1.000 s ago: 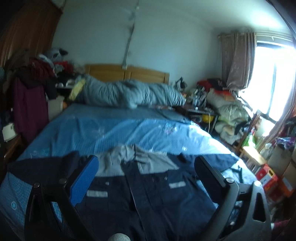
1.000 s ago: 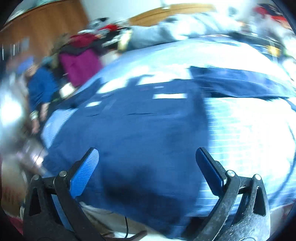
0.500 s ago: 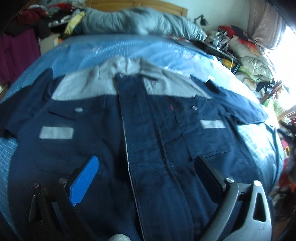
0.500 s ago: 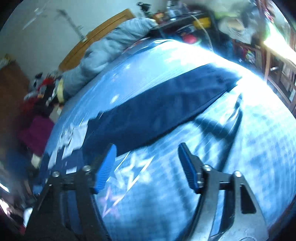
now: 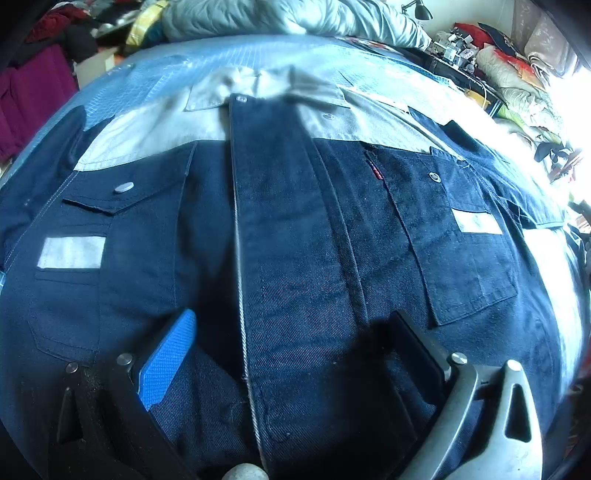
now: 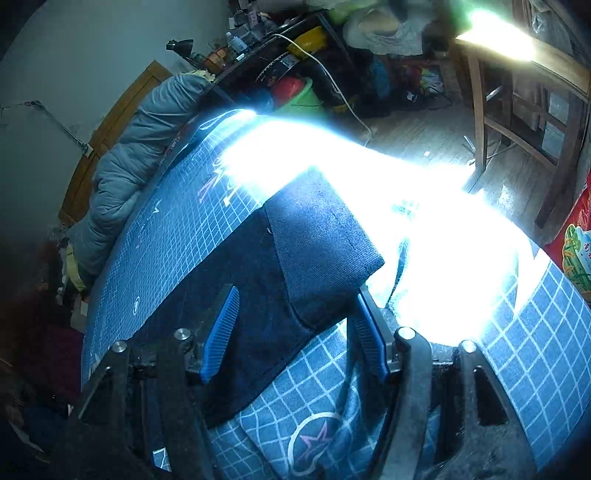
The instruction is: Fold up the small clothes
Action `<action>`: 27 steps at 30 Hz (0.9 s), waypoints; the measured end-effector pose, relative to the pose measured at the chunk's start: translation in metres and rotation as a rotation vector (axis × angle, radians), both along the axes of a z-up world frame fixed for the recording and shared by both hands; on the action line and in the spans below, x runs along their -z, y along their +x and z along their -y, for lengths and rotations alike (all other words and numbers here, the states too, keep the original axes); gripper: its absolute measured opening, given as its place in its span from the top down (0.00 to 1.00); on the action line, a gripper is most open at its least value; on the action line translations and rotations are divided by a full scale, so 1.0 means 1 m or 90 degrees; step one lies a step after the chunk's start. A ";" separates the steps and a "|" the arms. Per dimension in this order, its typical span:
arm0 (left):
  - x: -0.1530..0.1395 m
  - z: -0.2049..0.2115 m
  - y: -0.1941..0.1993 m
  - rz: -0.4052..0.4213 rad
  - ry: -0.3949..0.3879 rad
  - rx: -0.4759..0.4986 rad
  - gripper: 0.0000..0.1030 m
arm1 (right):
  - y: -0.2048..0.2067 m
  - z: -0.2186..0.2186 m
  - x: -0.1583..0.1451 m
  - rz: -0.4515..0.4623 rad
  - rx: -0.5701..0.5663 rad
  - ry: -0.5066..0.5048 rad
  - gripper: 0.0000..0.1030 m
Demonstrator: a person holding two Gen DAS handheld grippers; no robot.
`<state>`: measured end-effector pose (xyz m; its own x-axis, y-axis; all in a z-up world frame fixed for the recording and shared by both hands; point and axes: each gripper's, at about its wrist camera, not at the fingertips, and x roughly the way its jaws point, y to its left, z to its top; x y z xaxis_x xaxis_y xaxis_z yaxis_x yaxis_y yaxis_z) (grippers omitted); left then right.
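Bed: covered by a blue sheet with a white grid print, seen in both wrist views; a grey-blue quilt lies bundled along its head edge. Jacket: navy with a pale grey yoke and collar, spread flat and face up across the middle of the bed, collar toward the head edge, front placket running down the centre, a flapped chest pocket with a pale reflective strip on each side. Sleeve: one navy sleeve stretches out toward the side edge of the bed, its cuff end lying in strong glare from the window side. Left claw: jaws wide apart, gripping nothing, poised low over the lower front of the jacket, straddling the placket; whether the tips touch the cloth cannot be told. Right claw: jaws open, one on each side of the sleeve near its cuff, not closed on it; contact with the cloth is unclear.
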<state>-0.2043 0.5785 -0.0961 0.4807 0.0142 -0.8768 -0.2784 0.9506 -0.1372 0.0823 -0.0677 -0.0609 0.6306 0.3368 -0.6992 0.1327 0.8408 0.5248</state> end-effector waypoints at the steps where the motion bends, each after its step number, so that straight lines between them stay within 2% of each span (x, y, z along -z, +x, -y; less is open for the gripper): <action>1: 0.000 0.000 0.000 -0.001 0.001 0.000 0.00 | 0.000 -0.001 -0.001 0.005 -0.005 0.011 0.64; 2: -0.001 0.000 0.000 0.000 0.003 -0.001 0.00 | 0.000 -0.003 -0.002 0.005 -0.014 0.036 0.81; 3: -0.003 0.001 0.000 0.002 0.010 -0.005 0.00 | -0.001 -0.006 -0.006 0.010 -0.020 0.055 0.88; 5: -0.009 0.002 -0.001 0.008 0.027 -0.013 0.02 | -0.006 -0.027 -0.032 0.048 -0.048 0.059 0.88; 7: -0.022 -0.001 -0.006 0.037 0.031 -0.025 0.02 | -0.016 -0.072 -0.075 0.108 -0.116 0.065 0.88; 11: -0.065 -0.023 -0.020 0.119 0.027 -0.059 0.02 | -0.045 -0.220 -0.158 0.207 -0.300 0.081 0.88; 14: -0.098 -0.049 -0.033 0.175 0.026 -0.085 0.02 | -0.072 -0.354 -0.185 0.227 -0.442 0.113 0.88; 17: -0.117 -0.082 -0.046 0.201 0.016 -0.119 0.00 | -0.106 -0.483 -0.175 0.212 -0.553 0.127 0.88; 19: -0.121 -0.103 -0.053 0.201 0.010 -0.140 0.00 | -0.127 -0.552 -0.149 0.172 -0.612 0.144 0.84; 21: -0.119 -0.120 -0.057 0.196 -0.001 -0.152 0.00 | -0.146 -0.604 -0.115 0.126 -0.653 0.105 0.78; 23: -0.114 -0.133 -0.059 0.182 -0.005 -0.157 0.00 | -0.165 -0.622 -0.090 0.080 -0.662 0.075 0.77; 25: -0.108 -0.141 -0.060 0.170 -0.017 -0.157 0.00 | -0.183 -0.601 -0.085 0.076 -0.658 0.102 0.75; 26: -0.104 -0.141 -0.060 0.167 -0.026 -0.155 0.00 | -0.192 -0.584 -0.087 0.086 -0.651 0.105 0.72; 27: -0.099 -0.143 -0.059 0.165 -0.039 -0.153 0.00 | -0.199 -0.566 -0.087 0.098 -0.642 0.097 0.63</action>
<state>-0.2634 0.7210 0.0028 0.6761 0.1045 -0.7294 -0.4414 0.8501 -0.2874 -0.1166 0.4979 0.0264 0.0852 0.8368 -0.5408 -0.6752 0.4476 0.5863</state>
